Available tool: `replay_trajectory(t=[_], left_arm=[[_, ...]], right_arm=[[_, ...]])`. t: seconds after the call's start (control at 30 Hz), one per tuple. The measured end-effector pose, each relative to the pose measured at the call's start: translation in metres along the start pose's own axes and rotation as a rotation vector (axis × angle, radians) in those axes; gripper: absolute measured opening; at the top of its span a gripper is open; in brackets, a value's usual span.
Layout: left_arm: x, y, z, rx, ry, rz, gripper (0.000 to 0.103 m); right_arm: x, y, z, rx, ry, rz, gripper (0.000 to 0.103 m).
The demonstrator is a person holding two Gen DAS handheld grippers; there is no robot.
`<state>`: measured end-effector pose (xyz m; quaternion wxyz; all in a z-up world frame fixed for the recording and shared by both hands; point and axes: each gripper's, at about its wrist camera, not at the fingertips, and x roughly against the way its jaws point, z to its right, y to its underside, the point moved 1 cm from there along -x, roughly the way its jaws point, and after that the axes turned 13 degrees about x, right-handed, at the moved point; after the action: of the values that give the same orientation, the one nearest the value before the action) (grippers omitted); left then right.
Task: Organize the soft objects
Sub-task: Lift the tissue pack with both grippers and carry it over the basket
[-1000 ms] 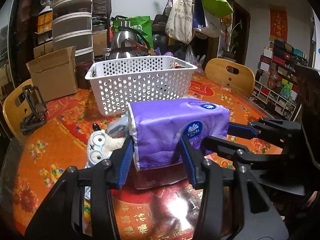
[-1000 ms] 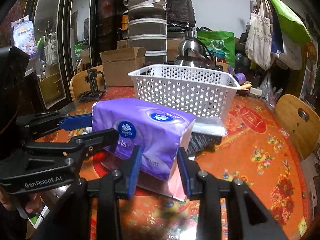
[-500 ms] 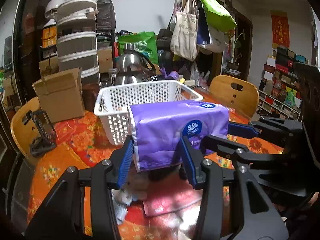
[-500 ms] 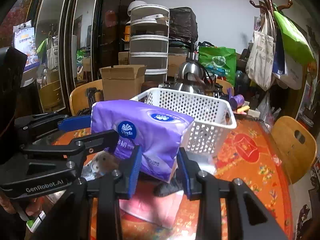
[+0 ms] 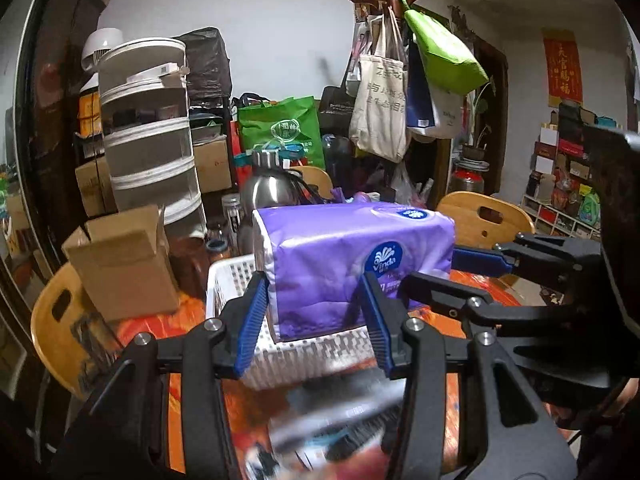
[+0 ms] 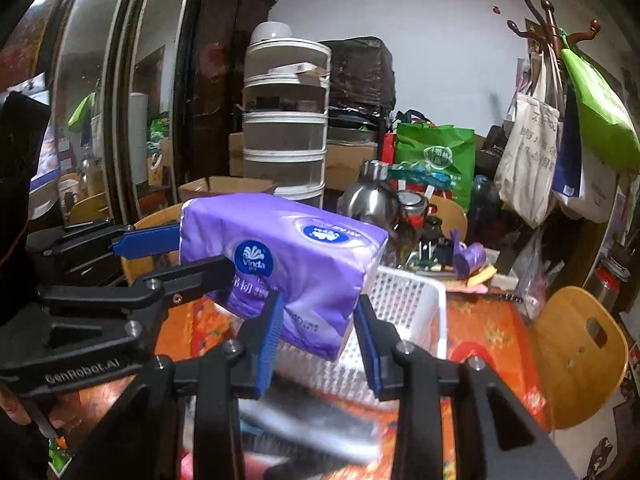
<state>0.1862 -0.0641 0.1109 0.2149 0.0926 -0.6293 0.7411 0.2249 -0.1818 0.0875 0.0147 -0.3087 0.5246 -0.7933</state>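
Gripping opposite ends of the purple tissue pack [image 5: 352,264], the left gripper [image 5: 316,320] and right gripper [image 6: 318,332] hold it aloft between their jaws, directly above the white basket [image 6: 404,300] beyond, on the bench [image 6: 484,332].

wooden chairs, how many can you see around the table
3 show: one chair at the left by the cardboard box, one at the right, one behind the kettle. Others may be hidden.

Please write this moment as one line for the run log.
left gripper: shut on tissue pack | right gripper: shut on tissue pack | pack: in air, near white basket | phase: carry
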Motion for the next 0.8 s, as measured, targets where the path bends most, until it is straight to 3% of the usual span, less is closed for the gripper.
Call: replay_trajectory(t=[0.17, 0.37, 0.8], left_arm=[[-0.049, -0.039, -0.002, -0.006, -0.018, -0.031, 0.043], [-0.127, -0.059, -0.018, 0.037, -0.021, -0.101, 0.043], [-0.255, -0.056, -0.054, 0.101, -0.041, -0.227, 0.044]], right_arm=[[-0.045, -0.013, 0.026, -0.011, -0.023, -0.045, 0.035], [-0.102, -0.014, 0.05, -0.032, -0.051, -0.082, 0.035], [-0.191, 0.008, 0.077, -0.075, -0.127, -0.152, 0.034]])
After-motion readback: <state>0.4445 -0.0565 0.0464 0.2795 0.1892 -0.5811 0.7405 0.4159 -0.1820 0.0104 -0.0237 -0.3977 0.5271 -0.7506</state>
